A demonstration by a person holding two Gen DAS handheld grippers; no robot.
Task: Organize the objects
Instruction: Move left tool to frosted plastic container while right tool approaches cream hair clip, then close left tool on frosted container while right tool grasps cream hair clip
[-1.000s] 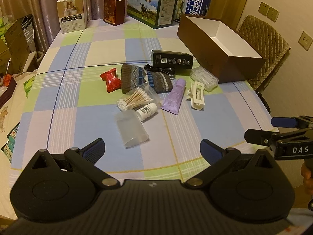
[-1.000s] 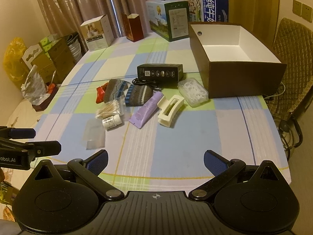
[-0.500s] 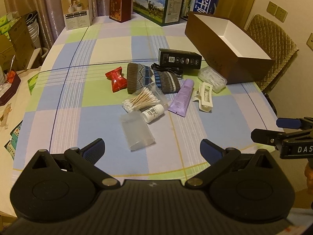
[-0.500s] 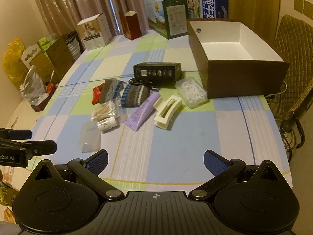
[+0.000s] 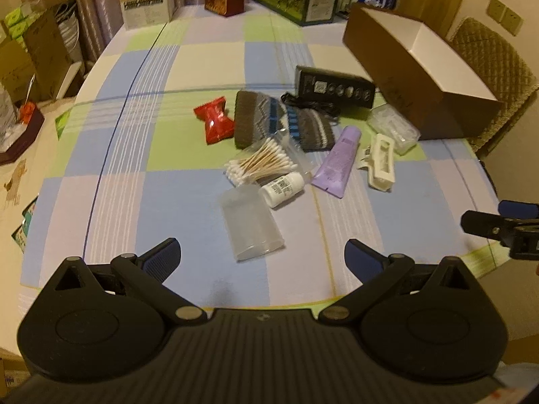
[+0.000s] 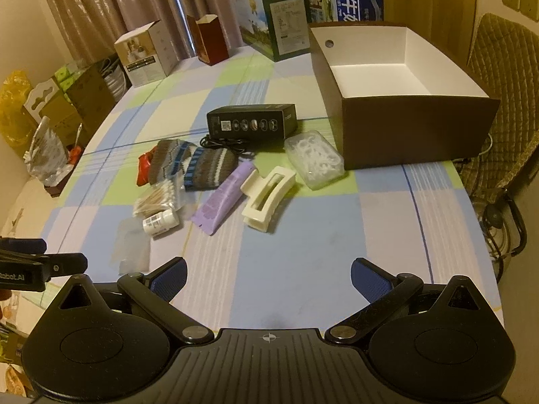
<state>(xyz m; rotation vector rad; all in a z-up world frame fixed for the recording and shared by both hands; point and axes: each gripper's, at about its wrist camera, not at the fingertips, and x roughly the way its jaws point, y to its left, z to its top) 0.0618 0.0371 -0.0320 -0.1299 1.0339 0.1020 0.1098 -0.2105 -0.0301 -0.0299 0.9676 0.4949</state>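
Note:
Small items lie in a loose pile mid-table: a clear plastic cup (image 5: 251,227) on its side, a white bottle (image 5: 283,188), cotton swabs (image 5: 261,165), a purple tube (image 5: 338,166), a cream hair clip (image 6: 267,198), knitted socks (image 5: 279,123), a red packet (image 5: 215,119), a black box (image 6: 251,124) and a clear case of small white pieces (image 6: 315,158). An open brown box (image 6: 414,128), white inside and holding nothing, stands at the right. My left gripper (image 5: 262,257) is open just short of the cup. My right gripper (image 6: 269,274) is open in front of the hair clip.
Cartons (image 6: 274,20) and small boxes (image 6: 148,54) line the far edge of the checked tablecloth (image 6: 320,235). A padded chair (image 6: 505,101) stands to the right behind the brown box. Cardboard boxes and bags (image 6: 47,118) sit beyond the left edge.
Both grippers have moved forward over the table toward the pile, so the items look larger and closer. Both stay open. Nothing on the table has shifted.

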